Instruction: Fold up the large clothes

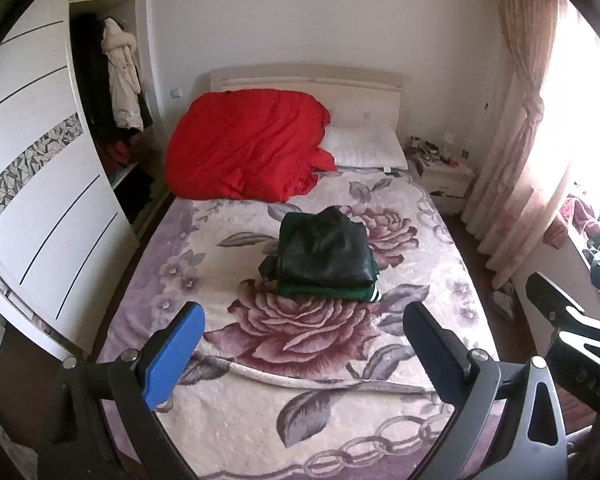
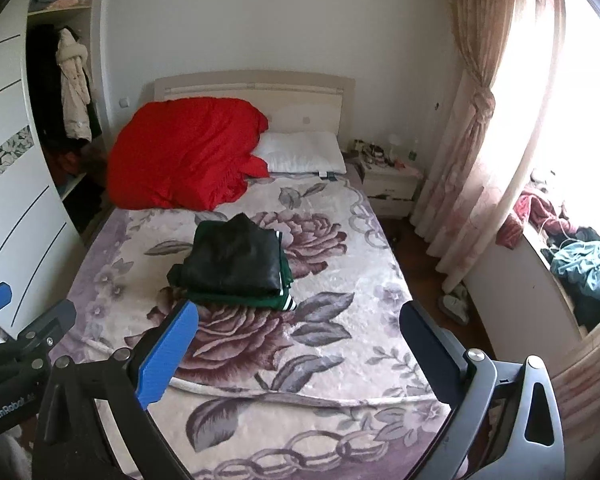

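A folded stack of dark clothes (image 1: 326, 256) (image 2: 236, 266), a black garment on top of a green one with white stripes, lies in the middle of the bed's floral blanket (image 1: 300, 360) (image 2: 300, 360). My left gripper (image 1: 304, 320) hovers open above the bed's near end, well short of the stack, nothing between its blue fingers. My right gripper (image 2: 300, 320) is likewise open and empty, held back from the stack. The right gripper's body shows at the right edge of the left wrist view; the left gripper's shows at the left edge of the right wrist view.
A red quilt (image 1: 248, 144) and a white pillow (image 1: 366, 148) lie at the headboard. An open wardrobe (image 1: 112, 92) with hanging clothes stands left. A cluttered nightstand (image 2: 388, 180), curtains (image 2: 472, 140) and a window ledge with a clothes pile (image 2: 580, 268) are on the right.
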### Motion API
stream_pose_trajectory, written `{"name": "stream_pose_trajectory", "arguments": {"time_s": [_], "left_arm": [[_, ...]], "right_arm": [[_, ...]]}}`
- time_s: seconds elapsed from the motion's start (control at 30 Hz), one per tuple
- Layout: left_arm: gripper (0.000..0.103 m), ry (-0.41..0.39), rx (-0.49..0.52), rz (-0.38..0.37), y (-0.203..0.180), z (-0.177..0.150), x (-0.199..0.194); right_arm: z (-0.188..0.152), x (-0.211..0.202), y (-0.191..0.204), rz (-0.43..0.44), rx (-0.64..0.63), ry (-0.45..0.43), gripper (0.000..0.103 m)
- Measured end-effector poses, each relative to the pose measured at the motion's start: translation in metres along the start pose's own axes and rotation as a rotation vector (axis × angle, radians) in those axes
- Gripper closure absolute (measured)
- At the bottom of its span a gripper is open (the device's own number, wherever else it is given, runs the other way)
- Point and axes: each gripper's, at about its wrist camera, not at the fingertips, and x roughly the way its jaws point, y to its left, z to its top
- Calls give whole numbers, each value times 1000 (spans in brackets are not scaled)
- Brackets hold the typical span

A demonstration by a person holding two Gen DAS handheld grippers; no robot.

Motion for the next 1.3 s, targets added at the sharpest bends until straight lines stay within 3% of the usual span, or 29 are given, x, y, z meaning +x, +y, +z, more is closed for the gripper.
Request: {"name": "stream_pose_trajectory", "arguments": {"time_s": [0.37,1.3], "left_arm": [[1,-8,-19,29,-1,-2,-11],[1,-25,-6,48,-4,3,-18]], "right_arm": [[14,-21,-9,31,-3,-15,0],[19,-14,-5,54,-12,2,0]]}}
